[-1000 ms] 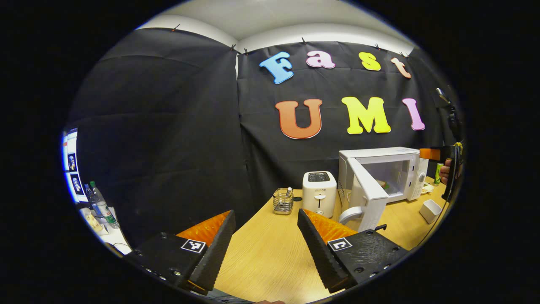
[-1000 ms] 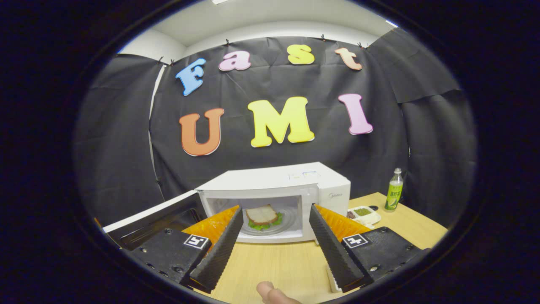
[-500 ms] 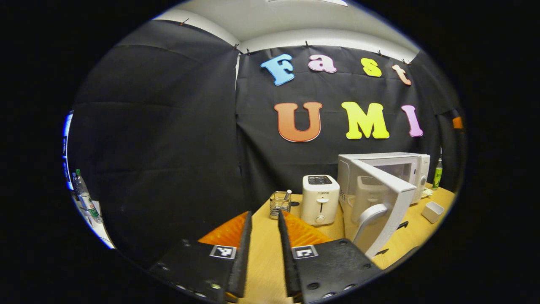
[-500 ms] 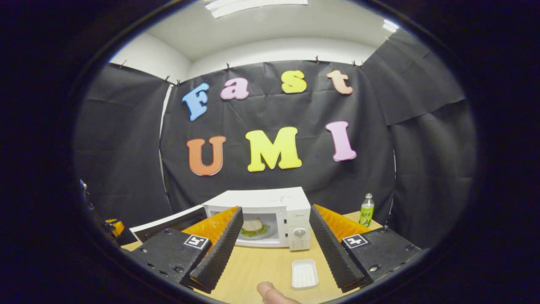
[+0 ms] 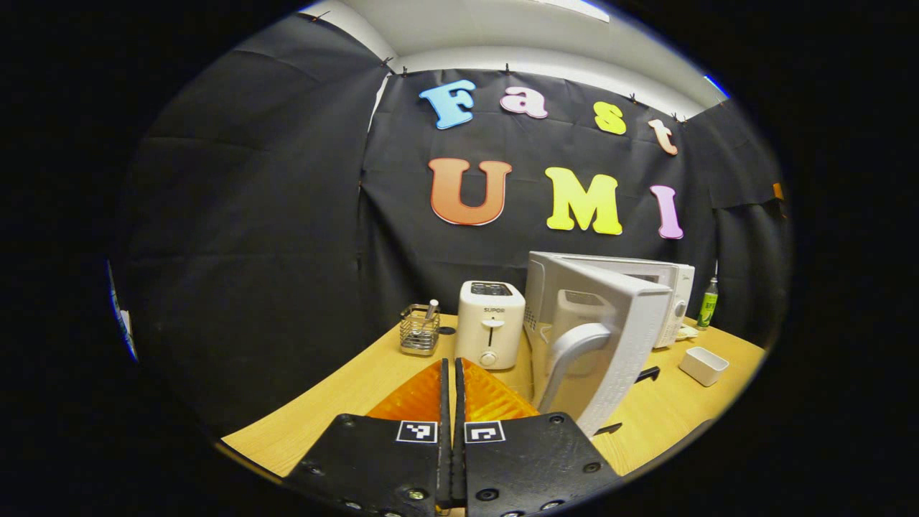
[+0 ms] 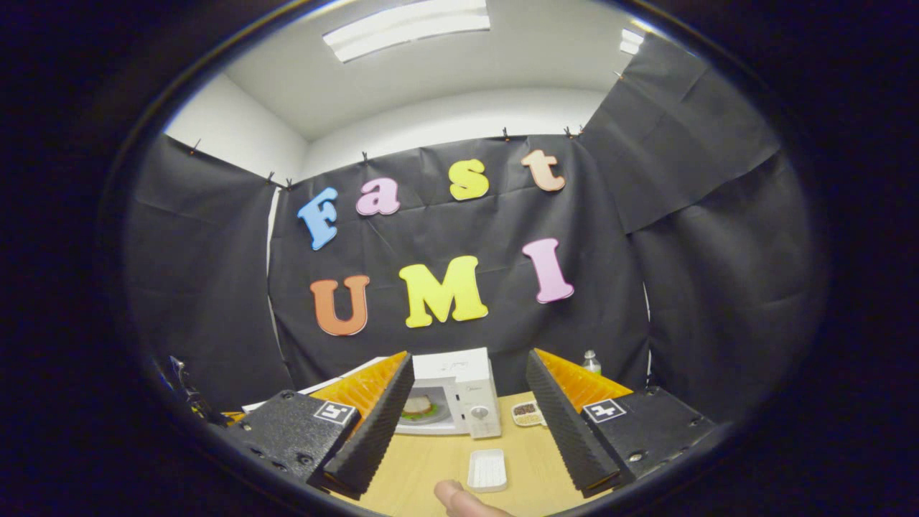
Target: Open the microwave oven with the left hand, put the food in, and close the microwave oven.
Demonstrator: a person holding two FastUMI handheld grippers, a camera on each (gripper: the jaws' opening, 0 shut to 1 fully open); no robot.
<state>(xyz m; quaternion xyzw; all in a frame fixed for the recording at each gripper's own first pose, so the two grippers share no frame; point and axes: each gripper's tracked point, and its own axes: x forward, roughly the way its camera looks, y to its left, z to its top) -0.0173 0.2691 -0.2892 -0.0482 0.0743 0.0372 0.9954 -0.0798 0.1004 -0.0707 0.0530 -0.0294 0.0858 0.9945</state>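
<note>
Clearly the loading is done: the sandwich (image 6: 418, 406) lies on its plate inside the microwave oven (image 6: 459, 391), which stands toward the table's (image 5: 344, 391) far edge, and only the closing is left. The door (image 5: 610, 345) hangs partly open, swung out toward me, its curved handle (image 5: 571, 359) facing my left gripper (image 5: 451, 402). That gripper's fingers are pressed together with nothing between them, low over the wood just beside the door. My right gripper (image 6: 467, 402) has its fingers spread wide apart and empty, well back from the oven. I judge a push on the door's outer face would finish the job.

Around it, a toaster (image 5: 490, 334) stands just left of the oven, and a wire holder (image 5: 420, 339) sits beyond that. A small white tray (image 6: 487, 470) lies in front, toward the near edge, a snack dish (image 6: 528, 413) and a green bottle (image 5: 708, 304) to the right. None of them lies in the door's swing, as far as I can tell.
</note>
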